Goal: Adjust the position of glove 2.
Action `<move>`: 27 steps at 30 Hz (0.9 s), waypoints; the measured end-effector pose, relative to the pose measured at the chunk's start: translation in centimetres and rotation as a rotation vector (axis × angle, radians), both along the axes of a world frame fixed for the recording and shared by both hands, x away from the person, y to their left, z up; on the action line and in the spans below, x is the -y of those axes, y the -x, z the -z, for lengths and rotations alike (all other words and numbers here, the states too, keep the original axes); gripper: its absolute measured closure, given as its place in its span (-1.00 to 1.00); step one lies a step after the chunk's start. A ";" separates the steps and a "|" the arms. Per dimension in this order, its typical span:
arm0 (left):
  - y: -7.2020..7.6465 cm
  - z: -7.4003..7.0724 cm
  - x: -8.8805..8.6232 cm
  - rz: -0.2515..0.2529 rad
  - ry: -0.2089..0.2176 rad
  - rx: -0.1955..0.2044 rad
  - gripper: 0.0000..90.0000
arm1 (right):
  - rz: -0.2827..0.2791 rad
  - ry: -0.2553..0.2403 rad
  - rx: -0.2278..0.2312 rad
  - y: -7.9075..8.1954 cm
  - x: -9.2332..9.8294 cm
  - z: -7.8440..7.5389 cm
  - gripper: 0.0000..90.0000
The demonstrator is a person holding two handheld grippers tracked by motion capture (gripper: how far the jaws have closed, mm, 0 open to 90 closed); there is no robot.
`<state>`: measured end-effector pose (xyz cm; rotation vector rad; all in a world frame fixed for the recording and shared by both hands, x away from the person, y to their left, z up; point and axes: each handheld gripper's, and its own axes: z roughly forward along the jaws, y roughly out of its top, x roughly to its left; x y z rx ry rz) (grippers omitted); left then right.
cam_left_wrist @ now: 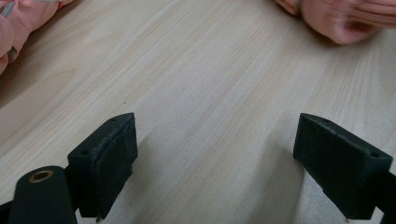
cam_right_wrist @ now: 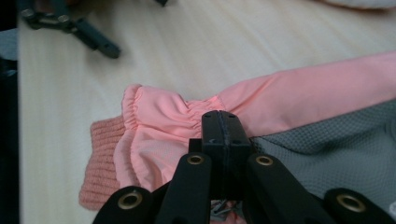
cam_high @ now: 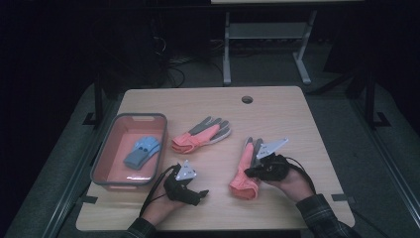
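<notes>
On the table, the right hand-held gripper sits at the near right, its jaws pressed together on the pink glove that lies there with its ribbed cuff toward the near edge and its fingers pointing away. In the right gripper view the two black jaws meet tightly with the glove's gathered pink fabric caught between them just above the knitted cuff, and a grey mesh panel of the same glove spreads to the right of the jaws. The person's right hand wraps the gripper body from the near side, a plaid sleeve behind it. The left hand-held gripper rests low near the front edge of the table, left of the held glove and apart from it; in its own view its jaws stand spread wide over bare wood with nothing between them, and pink fabric shows at the far corners of that view. A second pink and grey glove lies flat near the middle of the table, beyond the left hand-held gripper and left of the held glove, not touching it. At the left side stands a grey-rimmed bin with a pink inside, holding a blue glove.
</notes>
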<state>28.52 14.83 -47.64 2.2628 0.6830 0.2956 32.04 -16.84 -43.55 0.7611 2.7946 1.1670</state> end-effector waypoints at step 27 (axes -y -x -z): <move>0.0 0.1 0.1 -0.013 0.009 0.000 -0.71 | 0.274 -0.016 0.101 2.7 6.6 0.6 -0.44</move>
